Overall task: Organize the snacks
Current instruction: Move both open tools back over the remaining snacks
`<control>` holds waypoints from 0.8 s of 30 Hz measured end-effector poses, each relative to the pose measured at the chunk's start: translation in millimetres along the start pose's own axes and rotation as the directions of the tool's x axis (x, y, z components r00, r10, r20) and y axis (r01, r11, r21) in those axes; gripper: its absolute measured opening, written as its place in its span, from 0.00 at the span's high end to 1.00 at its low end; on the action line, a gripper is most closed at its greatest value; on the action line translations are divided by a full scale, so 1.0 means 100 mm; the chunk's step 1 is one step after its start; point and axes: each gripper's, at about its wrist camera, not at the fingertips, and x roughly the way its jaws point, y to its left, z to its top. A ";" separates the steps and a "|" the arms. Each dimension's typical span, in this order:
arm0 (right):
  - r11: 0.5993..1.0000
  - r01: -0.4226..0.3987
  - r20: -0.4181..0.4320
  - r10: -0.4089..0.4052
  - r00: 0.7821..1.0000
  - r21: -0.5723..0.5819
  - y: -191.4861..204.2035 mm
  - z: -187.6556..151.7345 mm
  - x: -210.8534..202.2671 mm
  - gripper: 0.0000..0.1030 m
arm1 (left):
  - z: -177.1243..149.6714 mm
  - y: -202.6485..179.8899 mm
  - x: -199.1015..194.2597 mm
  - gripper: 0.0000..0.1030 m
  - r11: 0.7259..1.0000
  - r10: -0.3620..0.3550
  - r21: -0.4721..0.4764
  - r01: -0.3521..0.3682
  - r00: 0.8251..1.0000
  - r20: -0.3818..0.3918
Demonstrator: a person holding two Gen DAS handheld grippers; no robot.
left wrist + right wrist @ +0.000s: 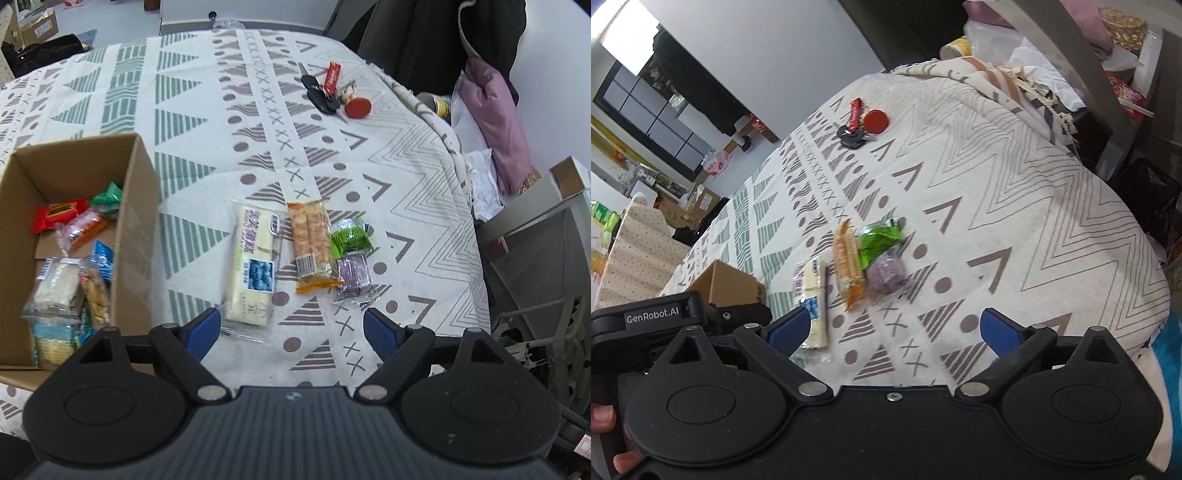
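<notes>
Several wrapped snacks lie together on the patterned tablecloth: a long white bar (251,266) (812,295), an orange cracker pack (309,245) (847,266), a green packet (351,236) (879,240) and a purple packet (354,275) (886,275). An open cardboard box (136,229) (726,282) at the left holds several more snacks (70,266). My left gripper (291,332) hovers open just short of the white bar, holding nothing. My right gripper (894,326) is open too, near side of the snacks, empty. The left gripper's body (653,314) shows at the right view's left edge.
A key bunch with a red tag and red disc (332,92) (862,125) lies farther back on the table. The table's right edge (469,206) drops to clutter: a purple garment (495,122), a grey rack (535,266). A hand's fingers (605,417) grip the left tool.
</notes>
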 end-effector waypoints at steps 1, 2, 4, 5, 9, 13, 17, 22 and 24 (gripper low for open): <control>1.000 0.006 0.000 -0.006 1.000 0.007 -0.04 0.00 0.02 0.05 | 0.00 -0.01 0.03 0.19 1.000 -0.001 0.001 0.001 1.000 -0.004; 1.000 0.010 -0.001 -0.010 1.000 0.012 -0.08 0.01 0.04 0.05 | 0.01 -0.02 0.06 0.19 1.000 -0.001 0.002 0.001 1.000 -0.007; 1.000 0.012 -0.005 -0.011 1.000 0.022 -0.14 0.02 0.08 0.09 | 0.02 -0.03 0.12 0.19 1.000 0.001 0.000 -0.001 1.000 -0.009; 1.000 0.010 -0.009 -0.010 1.000 0.027 -0.17 0.03 0.10 0.11 | 0.03 -0.04 0.15 0.19 1.000 0.001 -0.003 -0.001 1.000 -0.011; 0.999 0.010 -0.029 -0.009 1.000 0.044 -0.26 0.05 0.22 0.17 | 0.06 -0.06 0.28 0.19 1.000 0.003 -0.004 -0.003 1.000 -0.017; 0.999 0.004 -0.055 -0.001 0.999 0.051 -0.29 0.08 0.36 0.21 | 0.11 -0.05 0.45 0.20 1.000 0.025 -0.008 -0.025 0.999 -0.029; 0.999 -0.006 -0.077 0.010 0.997 0.047 -0.26 0.15 0.53 0.22 | 0.16 0.01 0.60 0.22 0.997 0.075 0.006 -0.075 0.997 -0.026; 1.000 -0.015 -0.098 0.017 0.995 0.021 -0.14 0.25 0.75 0.26 | 0.24 0.14 0.77 0.25 0.993 0.114 -0.008 -0.115 0.993 -0.039; 1.000 -0.015 -0.107 0.016 0.994 0.014 -0.10 0.29 0.84 0.27 | 0.25 0.16 0.85 0.27 0.992 0.124 -0.004 -0.124 0.991 -0.052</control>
